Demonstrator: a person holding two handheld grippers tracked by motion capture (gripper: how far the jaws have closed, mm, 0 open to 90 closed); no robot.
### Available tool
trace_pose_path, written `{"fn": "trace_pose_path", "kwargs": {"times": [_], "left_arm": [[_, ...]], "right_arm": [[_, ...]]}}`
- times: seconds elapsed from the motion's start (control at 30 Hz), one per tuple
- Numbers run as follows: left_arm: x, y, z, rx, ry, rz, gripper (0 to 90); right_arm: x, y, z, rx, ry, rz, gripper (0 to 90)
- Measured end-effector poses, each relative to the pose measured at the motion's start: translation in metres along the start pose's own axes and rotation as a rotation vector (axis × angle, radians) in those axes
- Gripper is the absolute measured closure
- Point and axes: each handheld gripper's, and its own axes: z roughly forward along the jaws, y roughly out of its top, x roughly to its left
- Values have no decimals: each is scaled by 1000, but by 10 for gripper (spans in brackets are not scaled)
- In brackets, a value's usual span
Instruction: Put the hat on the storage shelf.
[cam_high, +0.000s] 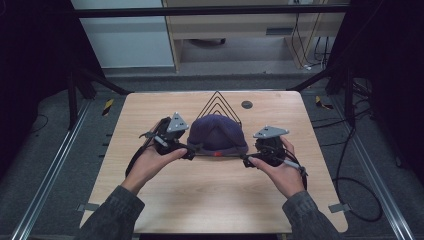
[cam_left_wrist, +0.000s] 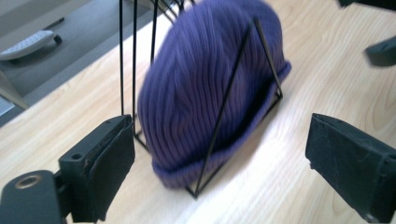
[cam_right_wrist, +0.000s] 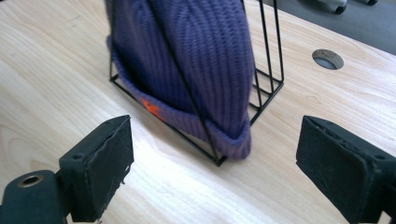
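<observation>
facing the right gripper view, the beanie (cam_right_wrist: 196, 60) bears an orange mark (cam_right_wrist: 150, 107).

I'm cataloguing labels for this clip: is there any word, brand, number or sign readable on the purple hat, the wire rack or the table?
None can be read.
Purple knit hat: a small orange-red mark near its brim, too small and blurred to tell whether it holds letters.
Black wire rack: no label.
Wooden table: no print.
Floor beside the table: yellow-and-black striped tape, a pattern with no words.
</observation>
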Motion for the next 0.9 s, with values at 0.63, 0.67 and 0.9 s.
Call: {"fn": "trace_pose_path", "kwargs": {"times": [0.63,0.67,0.9], "left_arm": [[-2,-81,-28,48,-3,-58,45],[-3,-85,-28,54,0,-58,45],[-1,-106,-29,83,-6,-78,45]], "right_arm": [[33,-20,20,45,81,-48,98],[34,-21,22,49,82,-52,101],[49,-25,35,59,110,-79,102]]}}
